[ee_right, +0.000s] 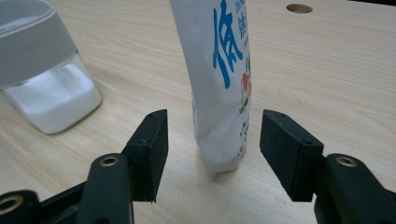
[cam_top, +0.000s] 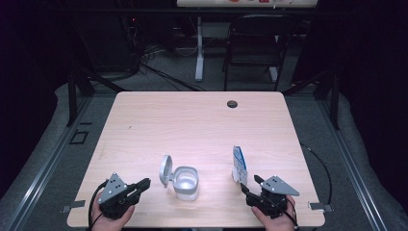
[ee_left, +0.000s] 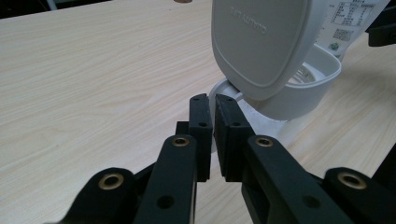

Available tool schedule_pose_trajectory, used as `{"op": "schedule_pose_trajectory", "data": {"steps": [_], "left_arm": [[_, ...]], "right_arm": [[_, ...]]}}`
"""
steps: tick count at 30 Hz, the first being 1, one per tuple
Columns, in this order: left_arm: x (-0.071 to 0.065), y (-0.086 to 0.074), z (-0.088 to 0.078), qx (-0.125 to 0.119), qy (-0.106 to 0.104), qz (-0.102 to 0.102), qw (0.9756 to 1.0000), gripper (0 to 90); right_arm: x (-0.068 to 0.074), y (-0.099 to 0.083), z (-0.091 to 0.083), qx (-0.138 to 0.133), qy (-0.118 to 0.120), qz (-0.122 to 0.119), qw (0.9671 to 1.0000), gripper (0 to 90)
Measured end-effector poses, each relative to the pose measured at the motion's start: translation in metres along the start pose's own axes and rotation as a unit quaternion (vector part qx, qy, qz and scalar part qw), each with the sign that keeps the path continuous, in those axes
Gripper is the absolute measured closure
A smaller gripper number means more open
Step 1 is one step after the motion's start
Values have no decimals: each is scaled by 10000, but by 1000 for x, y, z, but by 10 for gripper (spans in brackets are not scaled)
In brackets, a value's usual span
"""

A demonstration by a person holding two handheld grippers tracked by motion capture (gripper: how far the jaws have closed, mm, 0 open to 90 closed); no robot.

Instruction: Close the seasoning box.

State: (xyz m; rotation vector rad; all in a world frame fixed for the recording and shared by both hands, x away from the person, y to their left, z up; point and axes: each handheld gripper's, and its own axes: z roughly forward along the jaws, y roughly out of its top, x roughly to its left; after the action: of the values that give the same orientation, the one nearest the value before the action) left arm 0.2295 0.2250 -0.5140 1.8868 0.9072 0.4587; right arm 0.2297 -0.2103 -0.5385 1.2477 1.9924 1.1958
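A clear jar (cam_top: 185, 183) with a white collar stands near the table's front middle, its hinged white lid (cam_top: 166, 170) flipped up on its left side. White powder fills the jar's bottom (ee_right: 51, 102). My left gripper (cam_top: 146, 183) lies just left of the jar, and its jaws are shut with nothing between them. In the left gripper view the tips (ee_left: 212, 100) point at the jar's base under the raised lid (ee_left: 259, 42). A white pouch (cam_top: 239, 165) with blue print stands upright right of the jar. My right gripper (ee_right: 210, 140) is open, and the pouch (ee_right: 222, 84) stands between its pads untouched.
The wooden table (cam_top: 192, 120) has a small round hole (cam_top: 232, 103) near its far edge. A dark chair (cam_top: 255, 43) and a white desk leg (cam_top: 198, 48) stand on the floor beyond the table. Both hands rest at the table's front edge.
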Motion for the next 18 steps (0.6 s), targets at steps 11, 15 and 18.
{"op": "schedule_pose_trajectory", "data": {"steps": [11,15,18], "left_arm": [[-3,7,1,-124,-57,-69,9999,900],[-6,10,1,-137,-83,-24,9999,900],[-7,11,2,-154,-108,-13,9998,900]], "right_arm": [[-3,-1,-4,-49,-34,63,10000,423],[-4,-2,-4,-26,-50,85,9999,425],[-4,-2,-4,0,-51,63,10000,425]]}}
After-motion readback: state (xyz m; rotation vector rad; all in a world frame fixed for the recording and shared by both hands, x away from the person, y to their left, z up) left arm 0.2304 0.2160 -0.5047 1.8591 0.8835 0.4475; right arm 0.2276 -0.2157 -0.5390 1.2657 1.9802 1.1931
